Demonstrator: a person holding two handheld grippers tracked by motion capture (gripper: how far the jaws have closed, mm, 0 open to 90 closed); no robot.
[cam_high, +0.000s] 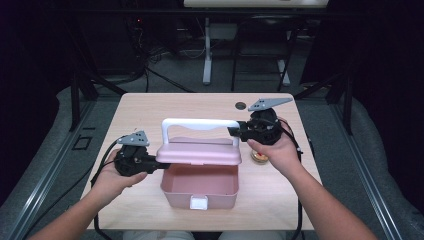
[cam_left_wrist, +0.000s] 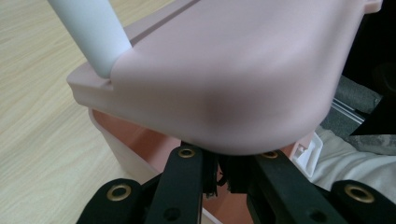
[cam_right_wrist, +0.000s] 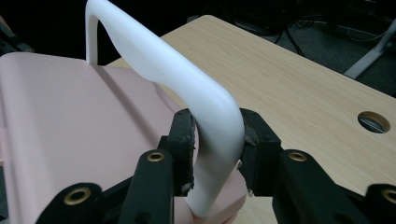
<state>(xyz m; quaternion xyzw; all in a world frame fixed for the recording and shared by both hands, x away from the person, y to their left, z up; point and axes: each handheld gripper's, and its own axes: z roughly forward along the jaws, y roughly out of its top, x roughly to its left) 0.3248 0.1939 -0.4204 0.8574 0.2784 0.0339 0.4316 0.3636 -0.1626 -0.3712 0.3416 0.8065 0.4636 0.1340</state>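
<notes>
Forearms rise from the bottom of the high view to a pink box (cam_high: 199, 186) at centre frame, its lid (cam_high: 200, 152) raised. Left gripper (cam_left_wrist: 223, 175), low in its view, pinches the lid's edge nearly shut. Right gripper (cam_right_wrist: 215, 140), low in its view, clamps the white handle (cam_right_wrist: 187, 88); light, stiff, smooth plastic, likely best held there.
</notes>
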